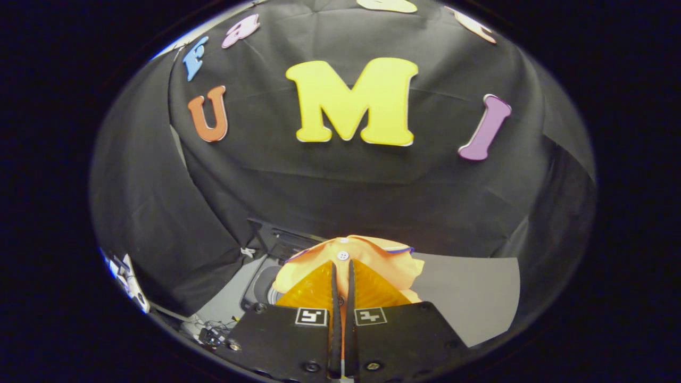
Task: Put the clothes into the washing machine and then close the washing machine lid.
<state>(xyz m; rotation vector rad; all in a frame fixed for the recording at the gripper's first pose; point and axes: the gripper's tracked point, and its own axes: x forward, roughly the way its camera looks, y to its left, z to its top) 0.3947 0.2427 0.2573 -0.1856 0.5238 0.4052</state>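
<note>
Gripper (342, 266) is clamped down on an orange garment (367, 260), fingers nearly together with the fabric pinched in the thin gap between them, so it's carrying the thing up off the surface.

Going left to right: some tangled cables and a small dark gadget (210, 335) sit low on the far left, too small to make out properly. Next comes the washing machine (266, 276), a dark unit with a round opening facing up, just left of the fingers. Most of it is hidden behind the garment and the gripper body, so I can't tell how the lid stands. A dark panel (282, 236) rises behind the opening, cut off by the cloth.

The garment itself is orange, with a white button (343, 255) right above the fingertips and a thin blue trim along the collar edge. It bunches over the tips and droops to the right, hanging partly over the machine. Its lower part is hidden.

Right of that is a plain grey tabletop (468, 298).
</note>
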